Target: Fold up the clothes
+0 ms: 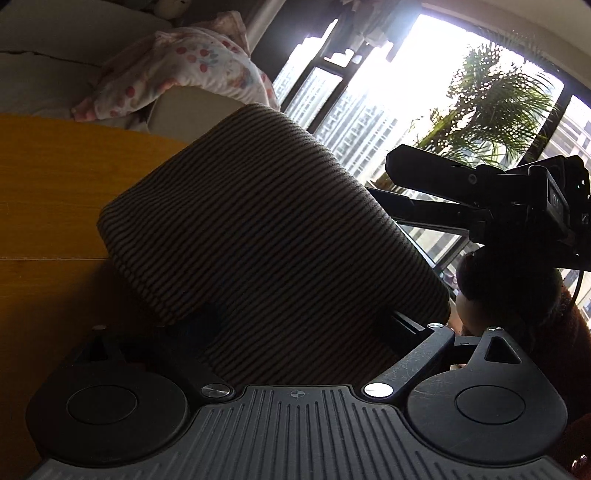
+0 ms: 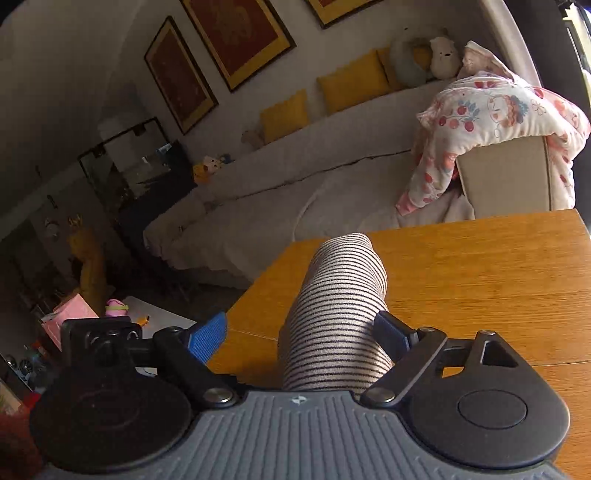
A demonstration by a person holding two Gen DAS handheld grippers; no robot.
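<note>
The left gripper [image 1: 295, 328] was tipped steeply, its camera looking up toward the window [image 1: 406, 92], and its jaws stood apart with the folded striped garment [image 1: 258, 229] lying between them; the fabric covered most of both fingers, so whether they pressed on it could not be told. The right gripper [image 2: 306, 328] pointed forward over the wooden table [image 2: 480, 277] with its fingers spread wide — the blue-padded left finger [image 2: 208, 336] well clear of the cloth, the right one just beside or touching the fold's edge. In that view the same striped garment [image 2: 340, 302] rose as a thick rolled fold between the fingers, over the table's near corner.

In the left wrist view the right gripper [image 1: 436, 184] showed as a dark shape against the glare, beside a palm plant [image 1: 495, 99]. Beyond the table stood a pale sofa [image 2: 295, 192] with yellow cushions [image 2: 351, 85], a cherry-printed blanket [image 2: 498, 118] draped over its armrest, a plush toy [image 2: 445, 57] — and framed pictures [image 2: 236, 33] on the wall
</note>
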